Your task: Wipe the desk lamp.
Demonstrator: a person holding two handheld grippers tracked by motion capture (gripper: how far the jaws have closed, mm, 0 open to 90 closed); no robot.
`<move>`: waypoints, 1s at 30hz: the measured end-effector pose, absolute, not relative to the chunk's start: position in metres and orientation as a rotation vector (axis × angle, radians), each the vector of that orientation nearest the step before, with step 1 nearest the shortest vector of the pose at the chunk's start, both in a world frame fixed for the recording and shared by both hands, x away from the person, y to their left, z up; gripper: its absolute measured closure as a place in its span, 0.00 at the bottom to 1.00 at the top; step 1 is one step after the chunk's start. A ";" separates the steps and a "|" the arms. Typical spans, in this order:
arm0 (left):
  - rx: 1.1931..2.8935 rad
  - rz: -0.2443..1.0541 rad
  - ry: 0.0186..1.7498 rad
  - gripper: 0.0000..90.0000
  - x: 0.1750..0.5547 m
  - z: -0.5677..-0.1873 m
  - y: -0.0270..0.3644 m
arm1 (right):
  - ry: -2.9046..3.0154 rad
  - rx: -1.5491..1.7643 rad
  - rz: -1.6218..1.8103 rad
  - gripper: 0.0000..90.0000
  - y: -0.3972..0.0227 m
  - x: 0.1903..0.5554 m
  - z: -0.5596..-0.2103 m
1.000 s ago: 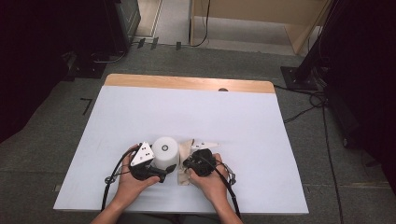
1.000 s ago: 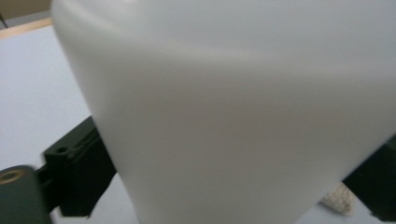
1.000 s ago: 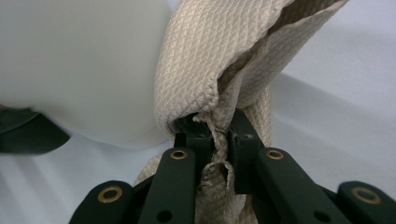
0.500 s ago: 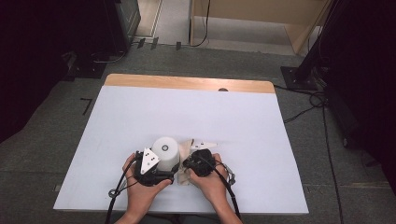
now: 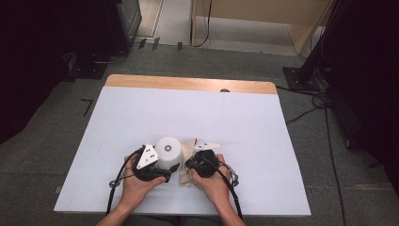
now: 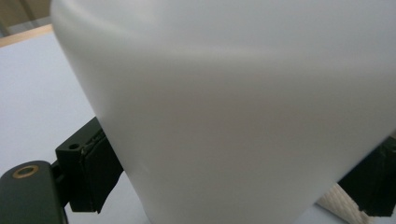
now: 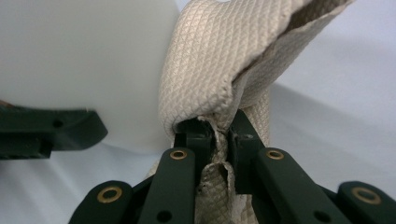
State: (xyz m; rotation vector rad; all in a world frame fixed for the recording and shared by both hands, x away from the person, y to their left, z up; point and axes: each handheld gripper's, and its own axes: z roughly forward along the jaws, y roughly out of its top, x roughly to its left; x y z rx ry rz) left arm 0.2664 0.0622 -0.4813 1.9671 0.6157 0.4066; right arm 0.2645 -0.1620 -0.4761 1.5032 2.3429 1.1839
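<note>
A wooden table covered by a pale lilac-white sheet (image 5: 141, 117) takes up the middle of the high view, with a strip of bare light wood along its far edge. All the work sits near the table's near edge, a little left of centre.

The largest thing there is a smooth white plastic cylinder-shaped container (image 5: 168, 151), standing upright on the sheet with a small dark dot at the centre of its round top. In the left gripper view its curved wall (image 6: 243, 107) looms very close to the camera.

Just to the container's right, touching or nearly touching its side, is a beige woven cloth with a fine diamond texture (image 5: 187, 160), bunched and lifted off the sheet. In the right gripper view the cloth (image 7: 210, 65) folds upward in a thick fold beside the white wall.

The left gripper (image 5: 164, 173), black with a grey three-cornered plate on top, is held at the container's near left side. Its two black jaws stand either side of the container's lower wall; the pads appear to press on it, though the view is too close to be sure of the right one.

The right gripper (image 7: 223, 140), held in the person's right hand (image 5: 211, 181), has its jaws pinched tight on a fold of the cloth.
</note>
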 end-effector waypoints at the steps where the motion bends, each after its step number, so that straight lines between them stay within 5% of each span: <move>1: 1.964 0.403 0.592 0.09 0.268 -0.481 0.064 | 2.333 1.505 1.193 0.91 -0.164 0.264 -0.473; 15: 1.977 0.253 0.412 0.09 0.283 -0.487 0.068 | 2.215 1.382 1.357 0.91 -0.179 0.245 -0.410; 30: 1.982 0.259 0.406 0.09 0.283 -0.488 0.068 | 2.373 1.510 1.131 0.92 -0.163 0.266 -0.479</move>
